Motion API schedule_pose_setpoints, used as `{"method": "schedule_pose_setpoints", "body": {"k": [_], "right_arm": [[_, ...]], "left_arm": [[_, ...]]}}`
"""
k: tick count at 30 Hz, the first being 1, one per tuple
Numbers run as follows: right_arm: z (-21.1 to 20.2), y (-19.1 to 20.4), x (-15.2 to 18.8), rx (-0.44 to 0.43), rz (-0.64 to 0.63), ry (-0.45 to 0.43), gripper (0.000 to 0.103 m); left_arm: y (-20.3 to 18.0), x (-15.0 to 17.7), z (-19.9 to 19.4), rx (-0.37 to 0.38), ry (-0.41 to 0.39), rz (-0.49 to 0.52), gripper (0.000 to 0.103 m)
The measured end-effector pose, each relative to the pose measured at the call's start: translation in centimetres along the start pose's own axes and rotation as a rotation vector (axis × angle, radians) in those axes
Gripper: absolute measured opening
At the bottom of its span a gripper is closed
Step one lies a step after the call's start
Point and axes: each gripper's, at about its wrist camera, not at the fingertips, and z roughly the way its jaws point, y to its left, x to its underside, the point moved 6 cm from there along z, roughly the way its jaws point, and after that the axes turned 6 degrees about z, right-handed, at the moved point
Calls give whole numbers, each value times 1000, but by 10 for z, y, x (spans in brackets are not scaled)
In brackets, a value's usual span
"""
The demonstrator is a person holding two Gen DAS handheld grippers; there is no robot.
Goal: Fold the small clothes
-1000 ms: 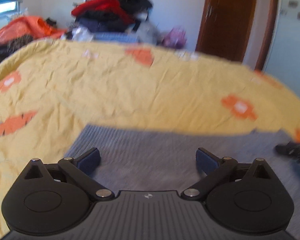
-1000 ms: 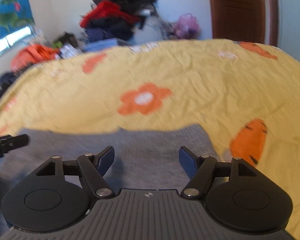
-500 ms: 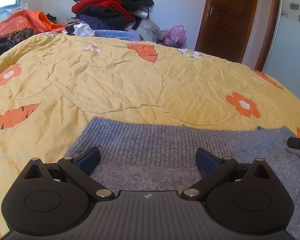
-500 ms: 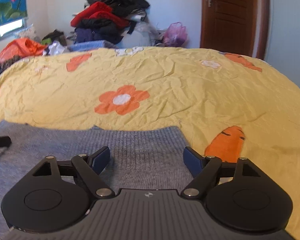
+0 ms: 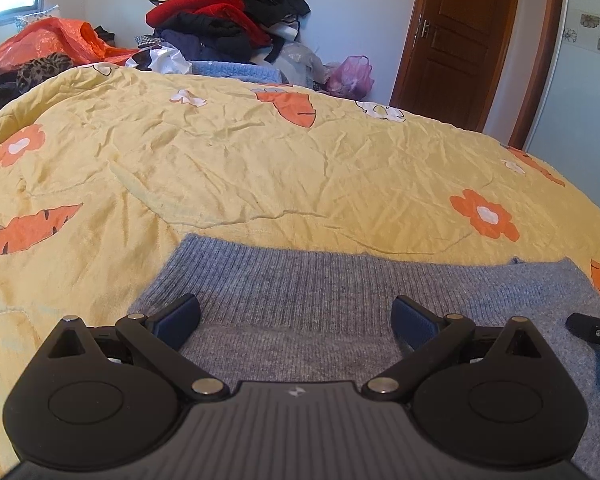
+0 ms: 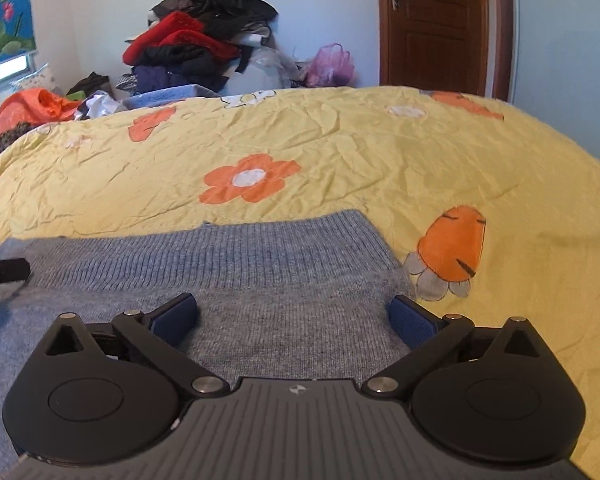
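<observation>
Grey knitted sweater [image 5: 300, 292] lies flat on the bed, ribbed hem band [image 6: 204, 256] at its far edge, resting on the yellow quilt [image 5: 260, 168] printed with orange flowers and carrots. Left gripper [image 5: 296, 316] hovers low over the sweater's left portion, jaws wide apart, holding nothing. Right gripper [image 6: 294, 314] sits over the right portion near the side edge, jaws equally wide, empty.

Judgement: the step in hand is taking hold of the garment for a fold. To do it well, each gripper should close on a matching edge point, catching both knit layers, then lift evenly so the hem stays straight.

Against the frame one second ago, both views are now sharp rather than blurred, and more of the ribbed band shows ahead of the jaws. A clothes pile [image 5: 224, 20] and a wooden door [image 5: 460, 40] stand beyond the bed.
</observation>
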Motion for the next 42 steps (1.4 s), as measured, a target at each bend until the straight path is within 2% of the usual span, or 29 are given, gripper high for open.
{"method": "schedule_pose_setpoints", "body": {"k": [8, 12, 13, 16, 18, 23, 25, 28, 33, 37, 42], "right_arm": [[-9, 1, 0, 19, 1, -1, 102], [-39, 2, 1, -44, 32, 12, 101], [-47, 2, 1, -60, 19, 4, 101], [-66, 3, 2, -78, -14, -24, 102], [-66, 4, 5, -88, -18, -17, 102], [-43, 8, 18, -50, -48, 23, 102], [-33, 7, 27, -35, -79, 32, 103], [-33, 1, 27, -62, -39, 25, 103], [-41, 7, 25, -31, -33, 32, 102], [-55, 19, 23, -65, -22, 12, 102], [-38, 11, 33, -30, -67, 30, 103]], "left_arm": [[1, 0, -2, 4, -3, -8, 103], [-8, 4, -21, -31, 10, 32, 103], [-14, 7, -32, -22, 7, 45, 103], [-35, 17, -72, 70, -49, 66, 103], [-46, 26, -85, 75, -66, 90, 103], [-40, 49, -66, -9, 29, 83, 103], [-37, 53, -64, -3, -5, 96, 103], [-38, 52, -63, -6, 2, 99, 103], [-39, 52, -62, -4, 0, 99, 103], [-40, 52, -61, -7, 1, 100, 103], [-41, 52, -62, -7, 0, 100, 103]]}}
